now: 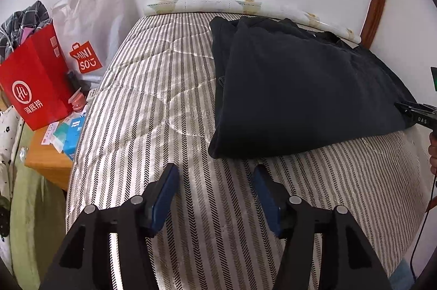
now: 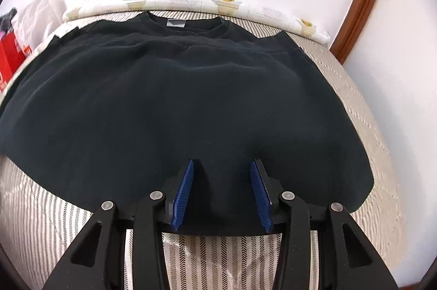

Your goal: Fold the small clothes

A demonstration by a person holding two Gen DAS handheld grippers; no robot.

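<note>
Lying flat on a striped mattress is a black sweatshirt, folded so its lower hem sits up near the neckline, where a small grey label shows; the garment lies toward the wall end of the bed. Seen from its own camera, the left gripper hovers over bare striped fabric just short of the sweatshirt's near corner, its two blue pads standing well apart with nothing between them and nothing touched. The right gripper hangs over the near folded edge of the sweatshirt, its ribbed blue pads parted to a moderate gap; dark cloth lies beneath and between them, but the pads are not pressed on it, and whether the tips touch the fabric cannot be told. From the left camera, the right gripper's black tip shows at the far right edge, at the sweatshirt's side. Beside the bed, a red paper bag and a white shopping bag stand on a wooden side table.
</note>
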